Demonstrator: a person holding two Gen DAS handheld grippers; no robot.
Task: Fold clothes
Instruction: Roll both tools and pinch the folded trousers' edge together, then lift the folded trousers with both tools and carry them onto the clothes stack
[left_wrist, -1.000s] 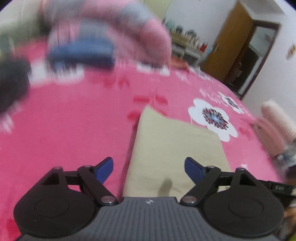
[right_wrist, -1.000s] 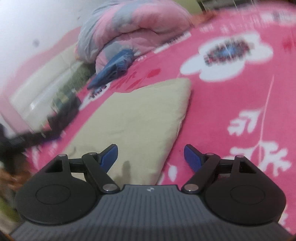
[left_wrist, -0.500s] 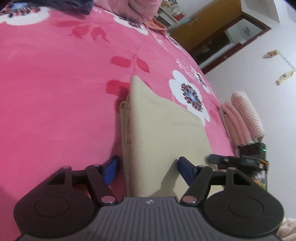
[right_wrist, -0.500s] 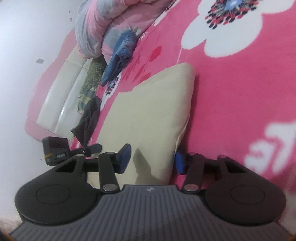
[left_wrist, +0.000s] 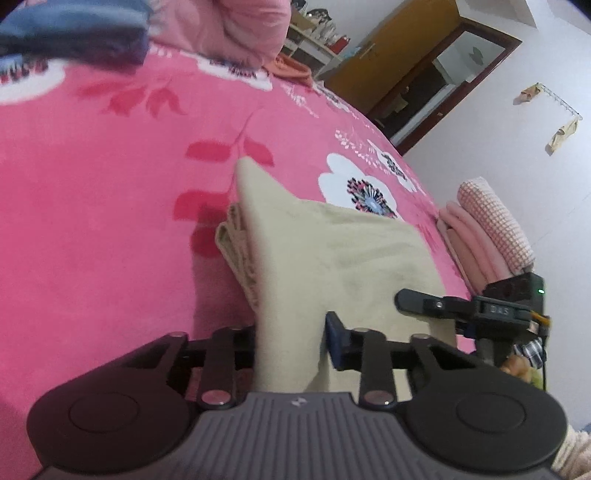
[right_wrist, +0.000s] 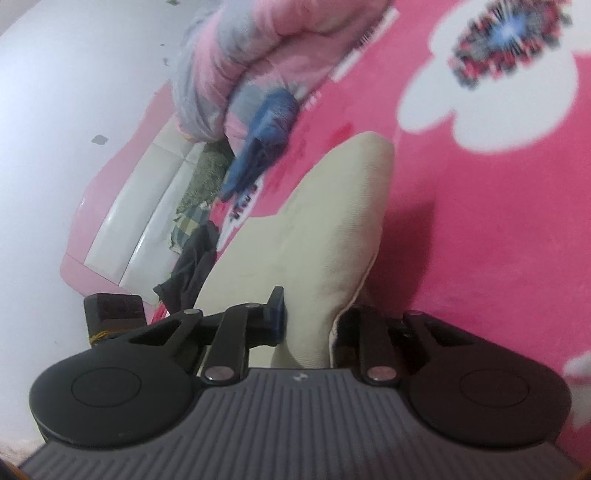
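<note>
Open pink bedspread (left_wrist: 92, 221) left; folded towel stack (left_wrist: 487, 232) blocks right.

A: Where does the folded cloth (left_wrist: 332, 258) lie?

B: On the bed (left_wrist: 92, 203), near its edge. The left gripper (left_wrist: 291, 343) has the cloth's near corner on one side between its closing jaws; the right gripper (right_wrist: 310, 325) has the other near corner, jaws closing too.

A: And behind it?

B: A bundled quilt (right_wrist: 251, 55) at the bed's far end, a crumpled garment (right_wrist: 266, 125) in front of it, and a dark garment (right_wrist: 192, 266) by the headboard (right_wrist: 122, 229). At the bed's right edge lies a stack of folded towels (left_wrist: 484, 229).
</note>
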